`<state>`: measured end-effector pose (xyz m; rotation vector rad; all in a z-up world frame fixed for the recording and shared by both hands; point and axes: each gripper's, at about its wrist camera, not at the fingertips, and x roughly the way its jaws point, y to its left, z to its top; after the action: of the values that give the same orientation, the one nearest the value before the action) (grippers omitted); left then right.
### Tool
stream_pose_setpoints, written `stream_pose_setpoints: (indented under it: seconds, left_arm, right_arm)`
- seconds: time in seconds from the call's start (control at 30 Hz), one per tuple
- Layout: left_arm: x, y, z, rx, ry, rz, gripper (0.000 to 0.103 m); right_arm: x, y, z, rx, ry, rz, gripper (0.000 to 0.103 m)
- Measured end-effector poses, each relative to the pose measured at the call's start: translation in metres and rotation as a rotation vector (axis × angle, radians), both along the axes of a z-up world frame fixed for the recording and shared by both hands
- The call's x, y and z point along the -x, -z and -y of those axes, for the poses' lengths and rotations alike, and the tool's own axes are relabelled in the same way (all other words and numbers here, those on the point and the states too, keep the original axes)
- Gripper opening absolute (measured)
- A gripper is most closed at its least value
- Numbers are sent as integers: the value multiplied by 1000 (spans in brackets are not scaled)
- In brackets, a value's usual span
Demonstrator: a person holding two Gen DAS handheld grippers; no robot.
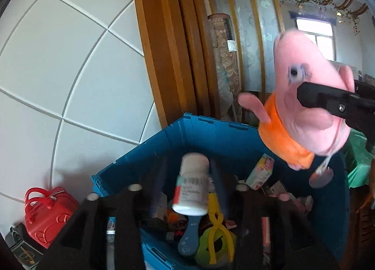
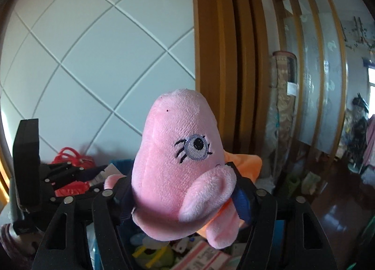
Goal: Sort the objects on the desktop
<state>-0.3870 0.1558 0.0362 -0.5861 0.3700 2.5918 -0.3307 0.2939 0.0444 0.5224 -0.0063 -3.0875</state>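
Note:
A pink plush pig (image 2: 180,166) in an orange dress is clamped by the head in my right gripper (image 2: 180,190). It also shows in the left wrist view (image 1: 311,96), held above the blue bin (image 1: 211,134). A white pill bottle (image 1: 193,185) sits blurred between the fingers of my left gripper (image 1: 189,190), above the bin; whether the fingers still touch it is unclear. The bin holds several small items, among them a blue brush (image 1: 187,239) and a yellow-green toy (image 1: 216,237).
A red handbag (image 1: 46,213) stands left of the bin by the white tiled wall (image 1: 58,70). A wooden door frame (image 1: 168,42) and a rolled rug (image 1: 222,58) rise behind the bin. Green cloth (image 1: 358,159) lies at the right.

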Motion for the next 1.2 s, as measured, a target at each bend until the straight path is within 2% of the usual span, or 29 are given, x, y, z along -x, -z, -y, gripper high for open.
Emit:
stream_pose_setpoints:
  seconds: [0.03, 0.07, 0.1, 0.2, 0.4, 0.6, 0.77, 0.97, 1.2]
  left_arm:
    - [6, -2, -6, 19, -49, -16, 93]
    - [7, -6, -8, 25, -99, -62, 99]
    - [8, -4, -18, 25, -131, -93, 99]
    - [8, -10, -15, 6, -164, -98, 100]
    - [-26, -1, 13, -28, -249, -132, 100]
    - [-79, 19, 44, -17, -305, -171, 102]
    - [-139, 34, 82, 13, -347, -193, 103]
    - [-215, 41, 140, -14, -391, -187, 103]
    - [-298, 44, 202, -45, -454, -194, 103]
  right_arm:
    - [10, 1, -14, -5, 16, 11, 76]
    - [20, 0, -25, -8, 37, 14, 76]
    - [25, -2, -36, -4, 51, 13, 78]
    - [21, -13, -53, 34, 42, -45, 95]
    - [-16, -17, -58, 118, -22, -151, 102]
    - [-70, 3, -31, 130, -38, -191, 102]
    - [-134, 19, 0, 103, 11, -241, 102]
    - [-207, 39, 50, 61, 62, -196, 103]
    - [-296, 65, 105, 102, 103, -138, 103]
